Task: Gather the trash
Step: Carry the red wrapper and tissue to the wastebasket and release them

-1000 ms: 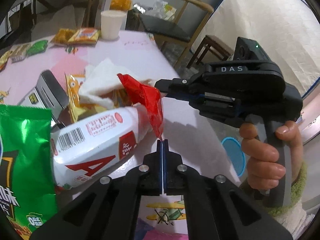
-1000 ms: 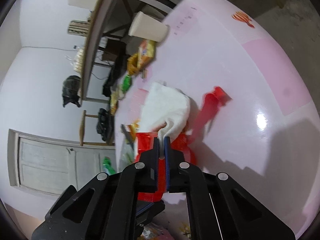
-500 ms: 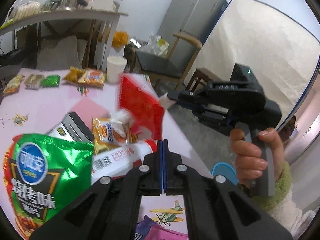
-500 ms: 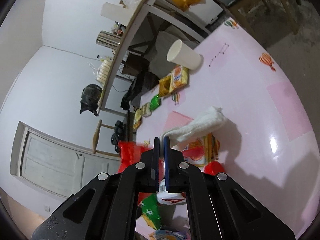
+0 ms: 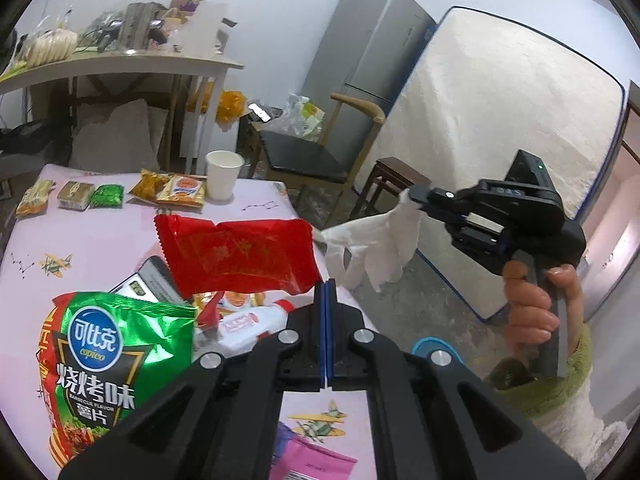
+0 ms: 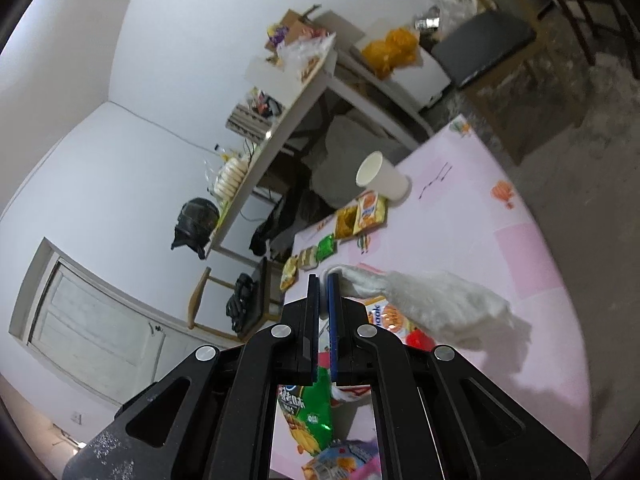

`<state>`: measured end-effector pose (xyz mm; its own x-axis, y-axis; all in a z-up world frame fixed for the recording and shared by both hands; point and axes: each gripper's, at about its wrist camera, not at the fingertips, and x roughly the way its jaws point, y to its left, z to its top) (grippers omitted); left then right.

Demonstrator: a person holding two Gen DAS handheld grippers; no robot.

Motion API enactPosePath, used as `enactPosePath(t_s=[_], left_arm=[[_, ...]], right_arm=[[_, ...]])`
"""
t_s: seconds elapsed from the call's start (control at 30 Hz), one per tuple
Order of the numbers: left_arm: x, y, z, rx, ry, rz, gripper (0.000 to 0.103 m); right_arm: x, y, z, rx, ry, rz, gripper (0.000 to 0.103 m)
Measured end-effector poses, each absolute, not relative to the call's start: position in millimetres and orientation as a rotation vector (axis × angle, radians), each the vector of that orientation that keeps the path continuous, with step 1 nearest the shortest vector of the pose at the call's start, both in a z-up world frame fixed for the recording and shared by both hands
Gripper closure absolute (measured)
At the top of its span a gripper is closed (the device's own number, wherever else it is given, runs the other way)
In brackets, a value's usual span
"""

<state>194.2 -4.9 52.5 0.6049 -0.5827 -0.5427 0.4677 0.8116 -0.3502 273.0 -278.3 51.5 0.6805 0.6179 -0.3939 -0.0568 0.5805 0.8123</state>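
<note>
Above the pink table (image 5: 100,240), left tool (image 5: 326,286) clamped on red wrapper (image 5: 240,256), right tool (image 6: 324,280) on white tissue (image 6: 436,304).

Left wrist view: looks along its own fingers, tilted down, close above the pink table (image 5: 100,240). Right wrist view: rolled sideways, facing the same table (image 6: 500,264). Both share the paper cup (image 5: 222,175) (image 6: 382,178) and cluttered desk (image 5: 120,65) (image 6: 280,128).

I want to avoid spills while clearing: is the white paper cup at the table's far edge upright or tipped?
Upright. The paper cup stands on its base on the pink table, its open rim facing up; contents cannot be told.
</note>
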Motion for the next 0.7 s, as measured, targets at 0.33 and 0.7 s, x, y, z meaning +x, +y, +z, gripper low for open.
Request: enactPosePath(t_s=[0.33,0.7], left_arm=[[173.0,-88.5,76.3,-0.115,0.725,-0.811,0.103],[161.1,-259.9,67.7,-0.048,0.904,-1.101,0.103]], right_arm=[[179.3,-358.1,67.4,0.898,0.591,0.315,0.1],[75.7,-457.7,40.9,0.963,0.495,0.038,0.1]])
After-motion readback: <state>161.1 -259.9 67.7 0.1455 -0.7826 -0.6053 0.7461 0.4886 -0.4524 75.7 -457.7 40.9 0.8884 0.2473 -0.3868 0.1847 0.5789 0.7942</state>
